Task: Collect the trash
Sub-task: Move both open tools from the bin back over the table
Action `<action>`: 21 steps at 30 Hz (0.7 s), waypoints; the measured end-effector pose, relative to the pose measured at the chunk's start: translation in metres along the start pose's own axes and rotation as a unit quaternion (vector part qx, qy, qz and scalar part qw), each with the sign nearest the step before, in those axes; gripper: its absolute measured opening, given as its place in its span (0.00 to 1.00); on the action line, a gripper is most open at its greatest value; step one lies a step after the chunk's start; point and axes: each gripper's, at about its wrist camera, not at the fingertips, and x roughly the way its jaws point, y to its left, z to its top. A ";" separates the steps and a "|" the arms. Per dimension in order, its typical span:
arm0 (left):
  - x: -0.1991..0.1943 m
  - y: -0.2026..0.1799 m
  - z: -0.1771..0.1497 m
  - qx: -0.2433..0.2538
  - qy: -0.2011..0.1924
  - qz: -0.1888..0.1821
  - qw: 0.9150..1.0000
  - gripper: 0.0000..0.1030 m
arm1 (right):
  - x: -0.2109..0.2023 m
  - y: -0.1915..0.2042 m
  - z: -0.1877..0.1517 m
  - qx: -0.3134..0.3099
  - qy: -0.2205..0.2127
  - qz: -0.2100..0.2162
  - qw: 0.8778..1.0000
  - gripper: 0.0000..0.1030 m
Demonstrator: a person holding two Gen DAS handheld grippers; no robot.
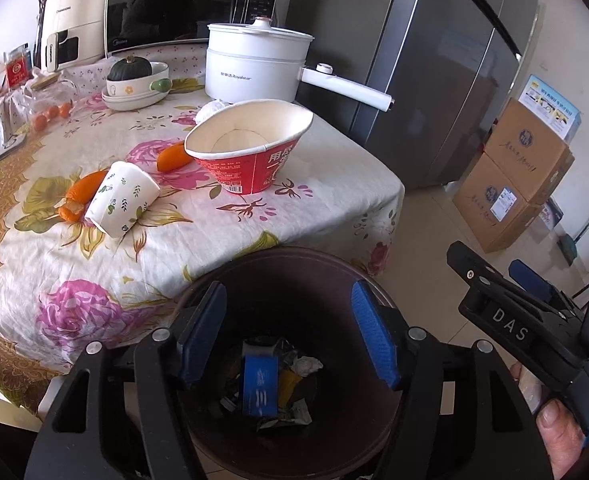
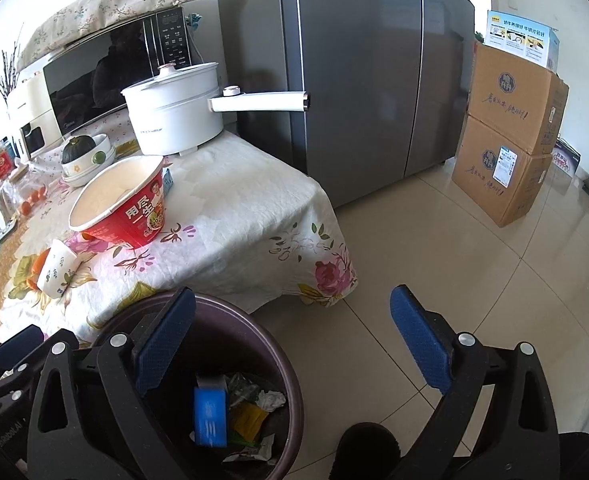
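A dark round trash bin (image 1: 346, 432) stands on the floor by the table; inside lie a blue packet (image 1: 259, 386), crumpled tissue and wrappers. My left gripper (image 1: 290, 332) is open and empty right above the bin. My right gripper (image 2: 294, 340) is open and empty over the bin's right rim (image 2: 278, 356); it also shows in the left wrist view (image 1: 506, 300). On the floral tablecloth (image 1: 94, 280) lie a red instant-noodle bowl (image 1: 250, 148), a tipped paper cup (image 1: 120, 200) and orange peels (image 1: 84, 188).
A white electric pot (image 1: 254, 68), a bowl with a green squash (image 1: 134, 76), a microwave (image 1: 182, 4) and jars stand at the table's back. A grey fridge (image 2: 354, 80) and stacked cardboard boxes (image 2: 506, 140) stand on the tiled floor to the right.
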 end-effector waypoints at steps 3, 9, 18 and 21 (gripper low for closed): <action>-0.001 -0.001 0.001 0.002 -0.004 0.002 1.000 0.63 | 0.000 0.002 0.000 -0.002 0.000 0.002 1.000 0.91; -0.002 0.005 0.004 -0.004 -0.011 0.008 1.000 0.66 | -0.001 0.008 0.001 -0.008 -0.003 0.003 1.000 0.91; -0.003 0.025 0.011 -0.025 -0.016 0.021 0.999 0.68 | 0.000 0.026 0.003 -0.029 -0.003 -0.001 1.000 0.91; -0.003 0.032 0.014 -0.034 -0.016 0.022 0.999 0.68 | 0.001 0.032 0.005 -0.035 -0.002 -0.001 0.999 0.91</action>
